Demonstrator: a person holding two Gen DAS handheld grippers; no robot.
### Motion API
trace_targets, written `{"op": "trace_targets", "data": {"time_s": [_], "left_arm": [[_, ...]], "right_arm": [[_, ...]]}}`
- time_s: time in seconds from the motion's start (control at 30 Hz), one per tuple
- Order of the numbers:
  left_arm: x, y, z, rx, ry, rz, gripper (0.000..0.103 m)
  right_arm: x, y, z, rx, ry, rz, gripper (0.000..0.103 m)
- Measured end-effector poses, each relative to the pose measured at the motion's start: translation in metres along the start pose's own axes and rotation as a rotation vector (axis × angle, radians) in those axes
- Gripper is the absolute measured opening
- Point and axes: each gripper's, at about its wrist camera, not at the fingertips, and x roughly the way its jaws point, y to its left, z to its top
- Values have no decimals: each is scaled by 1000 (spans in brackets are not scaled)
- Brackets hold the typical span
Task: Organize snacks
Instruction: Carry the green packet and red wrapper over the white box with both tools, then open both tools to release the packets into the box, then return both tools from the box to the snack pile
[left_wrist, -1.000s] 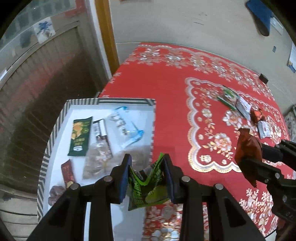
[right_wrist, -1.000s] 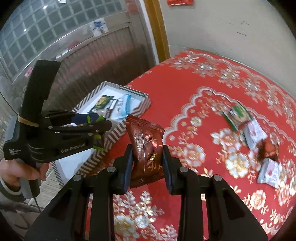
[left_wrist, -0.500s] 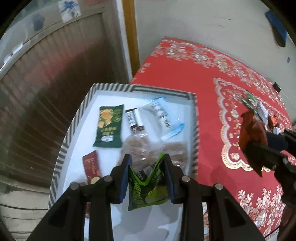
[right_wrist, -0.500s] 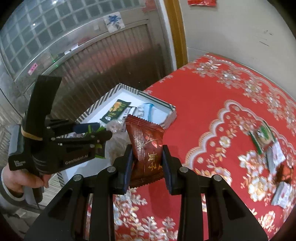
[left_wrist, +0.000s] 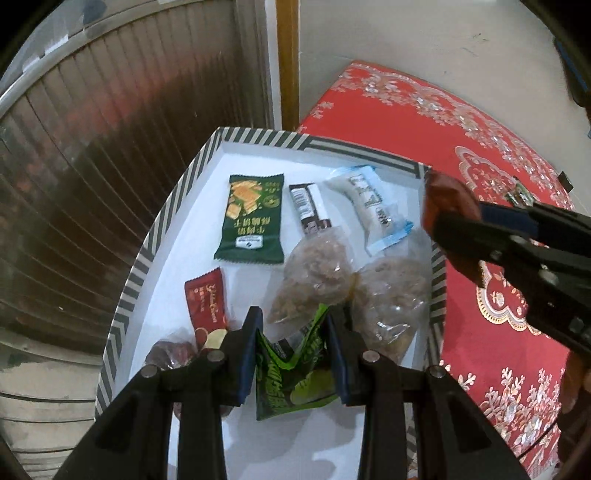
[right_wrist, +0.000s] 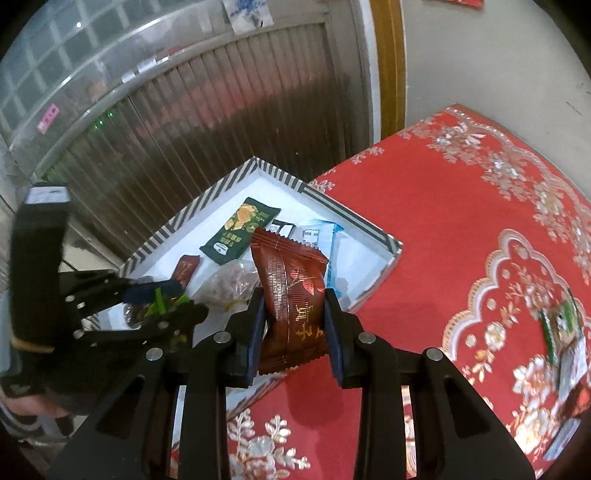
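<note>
Snacks go in gently: my left gripper (left_wrist: 295, 332), jaws grasping the green packet (left_wrist: 295, 373), lowers toward bare tray (left_wrist: 162, 229) floor at 6 o'clock, while my right gripper (right_wrist: 295, 314), jaws clenched on the brown packet (right_wrist: 291, 295), waits.

Left tool (left_wrist: 294, 349): matte black plastic arms, blue pads on the inner finger faces, round silver screws at the pivots.
Right tool (right_wrist: 294, 328): same black linkage build, dark blue pads, silver screw heads on each arm.
Left handle (right_wrist: 38, 266): tall black block, pale label on top, tan rubber band around its lower part.
Left hand (right_wrist: 35, 408): bare skin, striped cuff at the wrist.
</note>
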Motion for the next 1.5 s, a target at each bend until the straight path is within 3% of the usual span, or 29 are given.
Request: {"op": "trace_targets", "data": {"time_s": [0.3,0.5,0.53,0.63,0.93,1.1,1.5], "left_arm": [[6,7,-7,-20,26,0,36],[12,10,-8,-41,51,-8,39],[13,11,-9,-47,54,-9,39],[13,12,-8,-58,60,-8,40],[-2,17,-4,-77,21,22,80],[-13,10,3,-58,-17,49,83],[-25,-39,14,7,-59,22,86]], "right_arm": [[41,9,6,-30,69,-26,29],[45,8,4,-14,72,-7,32],[44,7,4,-3,72,2,34],[42,6,3,17,73,39,58],[21,8,2,39,20,78,58],[2,-4,-2,99,-24,98,59],[-38,-43,-28,184,-61,22,59]]}}
